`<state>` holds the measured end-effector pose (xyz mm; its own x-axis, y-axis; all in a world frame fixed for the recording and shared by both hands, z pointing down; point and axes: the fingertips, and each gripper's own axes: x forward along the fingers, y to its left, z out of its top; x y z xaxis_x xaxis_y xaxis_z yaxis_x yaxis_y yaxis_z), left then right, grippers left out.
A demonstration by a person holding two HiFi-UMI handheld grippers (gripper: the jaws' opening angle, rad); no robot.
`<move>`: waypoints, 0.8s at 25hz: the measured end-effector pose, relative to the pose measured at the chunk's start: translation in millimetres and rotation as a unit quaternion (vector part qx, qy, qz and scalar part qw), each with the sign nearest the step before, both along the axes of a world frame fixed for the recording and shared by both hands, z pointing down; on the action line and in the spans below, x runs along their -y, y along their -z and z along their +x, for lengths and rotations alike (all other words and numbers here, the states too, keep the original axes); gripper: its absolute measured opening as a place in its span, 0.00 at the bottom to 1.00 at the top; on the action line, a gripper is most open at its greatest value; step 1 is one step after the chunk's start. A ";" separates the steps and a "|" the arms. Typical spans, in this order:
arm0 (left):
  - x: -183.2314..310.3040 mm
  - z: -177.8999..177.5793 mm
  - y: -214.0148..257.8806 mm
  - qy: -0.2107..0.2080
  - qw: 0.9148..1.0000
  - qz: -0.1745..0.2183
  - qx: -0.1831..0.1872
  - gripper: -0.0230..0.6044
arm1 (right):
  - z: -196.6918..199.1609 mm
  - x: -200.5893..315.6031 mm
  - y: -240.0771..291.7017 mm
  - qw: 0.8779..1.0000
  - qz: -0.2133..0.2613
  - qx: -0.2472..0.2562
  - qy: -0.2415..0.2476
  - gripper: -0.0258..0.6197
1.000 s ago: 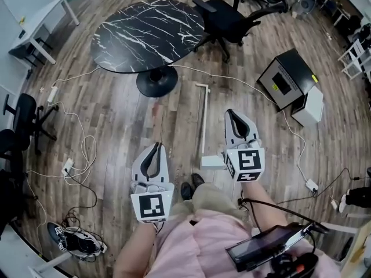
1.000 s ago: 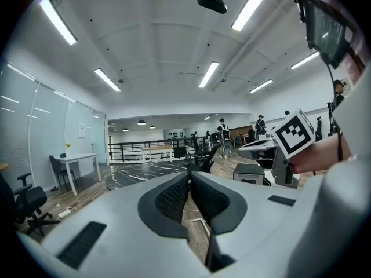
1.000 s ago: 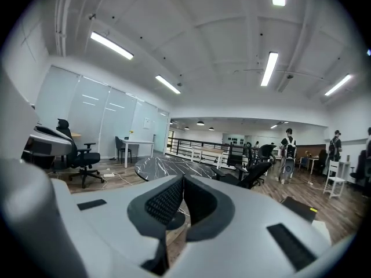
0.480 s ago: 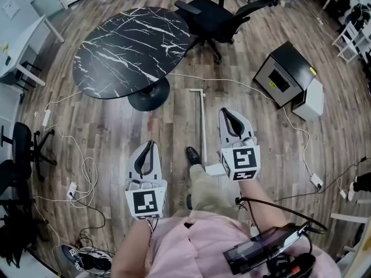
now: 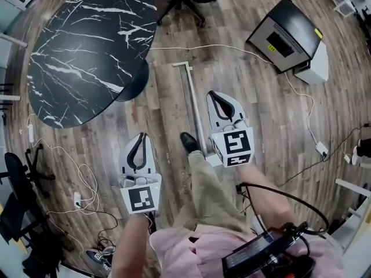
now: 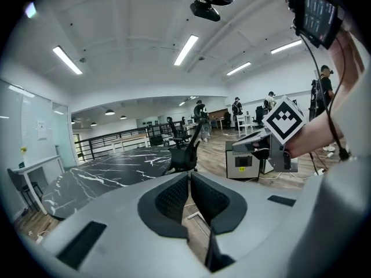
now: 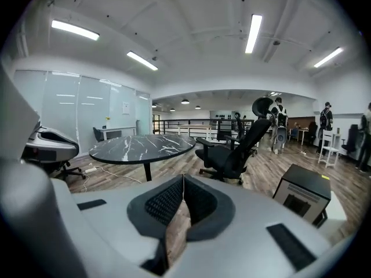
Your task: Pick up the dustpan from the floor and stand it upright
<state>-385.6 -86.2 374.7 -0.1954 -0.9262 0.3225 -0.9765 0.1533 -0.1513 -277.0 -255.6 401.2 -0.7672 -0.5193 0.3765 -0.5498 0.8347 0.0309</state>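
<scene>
White left tool (image 5: 142, 136), white right tool (image 5: 213, 95), pink shirt (image 5: 194, 249)

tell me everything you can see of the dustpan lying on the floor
The dustpan lies flat on the wood floor. It has a long, thin, pale handle with a short crossbar at the far end, near a white cable. The handle runs back toward the person. The pale pan end sits beside a black shoe and is mostly hidden behind the right gripper. Nothing grips it: the right gripper and left gripper both have their fingers shut and empty.
</scene>
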 end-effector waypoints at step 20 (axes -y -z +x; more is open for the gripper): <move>163.6 -77.8 -262.7 -0.027 0.997 -0.011 -0.072 0.07 | -48.7 101.6 -265.1 0.997 -0.063 -0.036 -0.016 0.07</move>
